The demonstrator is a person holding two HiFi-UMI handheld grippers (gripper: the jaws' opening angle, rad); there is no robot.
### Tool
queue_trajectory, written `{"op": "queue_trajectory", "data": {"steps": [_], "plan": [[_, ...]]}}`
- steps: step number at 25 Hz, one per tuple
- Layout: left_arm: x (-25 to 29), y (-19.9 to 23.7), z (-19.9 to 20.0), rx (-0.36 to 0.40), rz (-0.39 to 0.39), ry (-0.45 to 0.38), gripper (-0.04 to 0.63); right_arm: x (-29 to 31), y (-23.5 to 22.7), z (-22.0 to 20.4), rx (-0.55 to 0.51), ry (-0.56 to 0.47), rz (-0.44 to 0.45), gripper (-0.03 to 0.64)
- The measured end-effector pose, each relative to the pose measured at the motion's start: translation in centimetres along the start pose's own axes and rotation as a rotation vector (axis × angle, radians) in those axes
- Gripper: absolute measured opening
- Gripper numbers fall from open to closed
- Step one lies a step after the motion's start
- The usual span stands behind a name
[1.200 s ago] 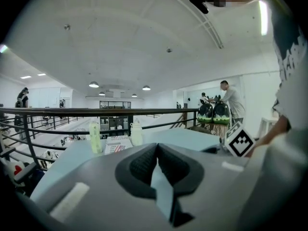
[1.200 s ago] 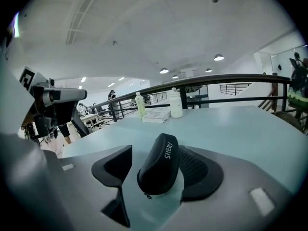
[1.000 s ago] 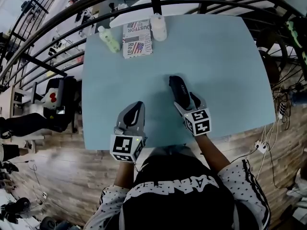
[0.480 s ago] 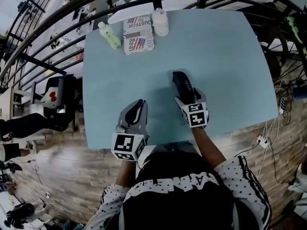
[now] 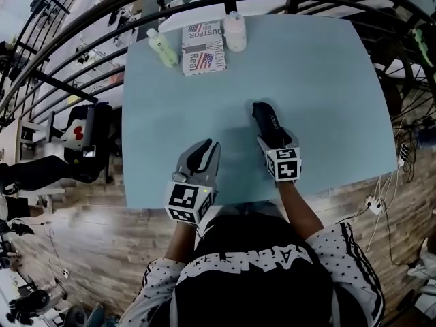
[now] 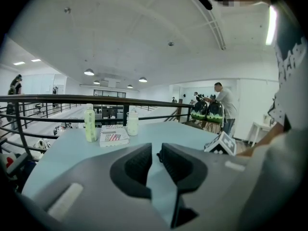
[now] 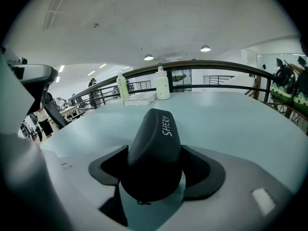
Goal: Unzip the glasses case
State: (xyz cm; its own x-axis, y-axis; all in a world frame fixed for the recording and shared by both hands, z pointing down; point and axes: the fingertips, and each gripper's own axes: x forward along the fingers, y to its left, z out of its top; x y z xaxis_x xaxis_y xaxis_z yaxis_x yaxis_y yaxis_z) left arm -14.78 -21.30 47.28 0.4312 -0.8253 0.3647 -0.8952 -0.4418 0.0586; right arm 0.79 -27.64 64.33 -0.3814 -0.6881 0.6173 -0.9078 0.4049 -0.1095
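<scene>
**Right jaws closing on the case, left jaws waiting empty**

The right gripper (image 5: 276,142) is closing its jaws on the near end of the case (image 7: 159,138), pads meeting its sides, with the rest lying out past the jaw tips on the counter (image 5: 327,80). The left gripper (image 6: 155,154) is hanging off to the side, its jaws nearly together and holding nothing. I'm guessing the rounded shell is going to squirt forward out of the jaws if the squeeze is landing too far back. The grip may also be clamping over the zip, leaving the left jaws nothing to catch, and a hard tug could drag the whole case along.
</scene>
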Motion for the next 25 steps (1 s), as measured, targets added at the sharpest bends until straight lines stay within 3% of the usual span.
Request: {"op": "queue_trajectory", "data": {"steps": [9,25], "plan": [[2.9,-2.1,-0.2,-0.047,-0.107,0.041,0.000,-2.7,-0.3,2.6,0.021,-0.129,0.026,0.345],[5.4,-8.7,6.5,-0.006,-0.323,-0.056,0.000,-13.7,1.9,12.0,-0.133,-0.527,0.094,0.345]]}}
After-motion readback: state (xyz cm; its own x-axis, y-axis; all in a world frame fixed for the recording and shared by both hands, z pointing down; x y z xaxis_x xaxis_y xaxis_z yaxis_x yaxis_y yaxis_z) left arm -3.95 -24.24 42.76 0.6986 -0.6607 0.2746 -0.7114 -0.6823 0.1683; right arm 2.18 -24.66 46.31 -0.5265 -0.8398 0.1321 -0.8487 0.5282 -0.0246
